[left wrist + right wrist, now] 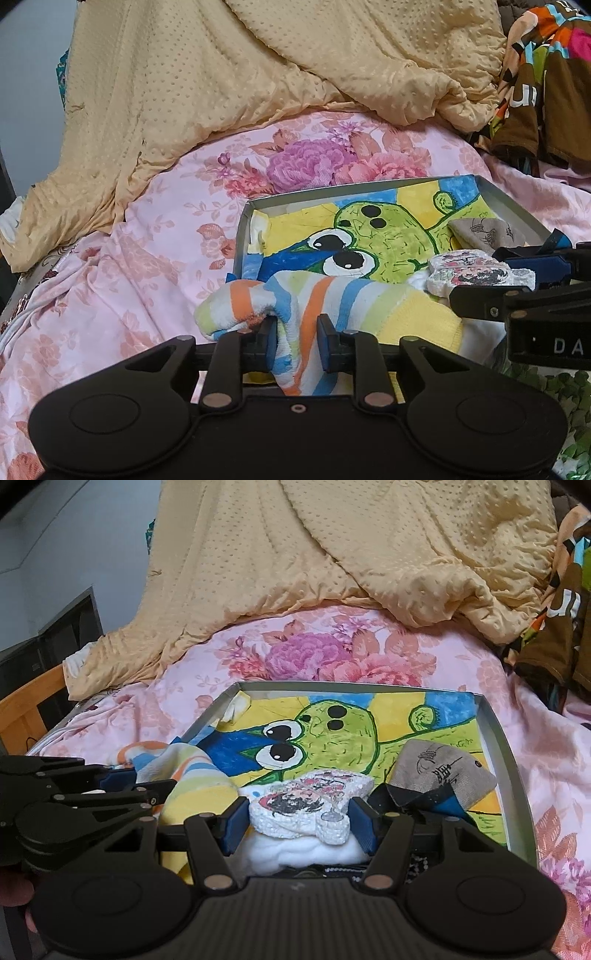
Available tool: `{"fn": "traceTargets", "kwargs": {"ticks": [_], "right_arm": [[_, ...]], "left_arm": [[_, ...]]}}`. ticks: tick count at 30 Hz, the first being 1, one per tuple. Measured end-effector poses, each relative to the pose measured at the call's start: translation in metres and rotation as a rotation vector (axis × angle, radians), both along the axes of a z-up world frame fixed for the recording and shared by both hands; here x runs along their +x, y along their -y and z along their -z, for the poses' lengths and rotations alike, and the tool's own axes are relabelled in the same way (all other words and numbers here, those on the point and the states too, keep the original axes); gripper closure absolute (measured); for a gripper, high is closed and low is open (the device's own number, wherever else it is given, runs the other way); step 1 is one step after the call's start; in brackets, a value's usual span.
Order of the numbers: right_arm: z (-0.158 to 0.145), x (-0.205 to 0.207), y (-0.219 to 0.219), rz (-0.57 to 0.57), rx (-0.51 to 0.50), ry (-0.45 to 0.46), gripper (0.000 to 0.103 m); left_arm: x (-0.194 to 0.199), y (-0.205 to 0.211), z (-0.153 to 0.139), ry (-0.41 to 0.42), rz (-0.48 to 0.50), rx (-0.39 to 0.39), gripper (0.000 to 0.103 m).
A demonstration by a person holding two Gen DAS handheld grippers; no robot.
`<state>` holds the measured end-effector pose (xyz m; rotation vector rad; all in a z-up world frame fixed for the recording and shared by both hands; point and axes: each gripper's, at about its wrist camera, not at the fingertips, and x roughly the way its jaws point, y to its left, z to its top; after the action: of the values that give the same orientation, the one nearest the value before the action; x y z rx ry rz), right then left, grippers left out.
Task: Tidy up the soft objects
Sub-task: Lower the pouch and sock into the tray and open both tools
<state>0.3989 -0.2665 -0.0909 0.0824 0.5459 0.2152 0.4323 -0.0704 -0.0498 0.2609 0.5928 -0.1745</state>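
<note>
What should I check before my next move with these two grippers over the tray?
1. Striped cloth between the left gripper pads: ok.
2. Striped cloth wholly inside the tray: not ok, one end lies over the left rim on the floral sheet.
3. Printed white piece between the right gripper pads: ok, a pad sits against each side.
4. Firmness of either grip: cannot tell.
5. Grey cloth lying inside the tray: ok.
6. Gap between the two grippers: cannot tell, they sit close side by side.
</note>
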Motion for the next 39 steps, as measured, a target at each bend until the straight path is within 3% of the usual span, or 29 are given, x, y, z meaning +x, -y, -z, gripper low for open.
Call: {"fn": "traceTargets", "kwargs": {"ticks": [12,19,29,39], "right_arm": [[0.003,0.000,-0.002,0.011,-0.020,0.003,0.035],[0.005,-0.001,-0.001,0.027,-0.029,0.009,0.025],[0.003,-0.003,0.006,0.055,-0.029,0.013,0.010],[-0.016,-0.021,0.010,0.069,-0.022,0.059,0.001]], "left_arm": [[-0.001,-0.002,-0.002,-0.001,-0.020,-0.010,0.061],[-0.003,-0.006,-0.004,0.001,-0.044,-0.013,0.051],[-0.010,-0.011,-0.011,0.002,-0.105,-0.027,0.026],[-0.031,-0.018,-0.034,0.040,-0.190,-0.072,0.019]]}}
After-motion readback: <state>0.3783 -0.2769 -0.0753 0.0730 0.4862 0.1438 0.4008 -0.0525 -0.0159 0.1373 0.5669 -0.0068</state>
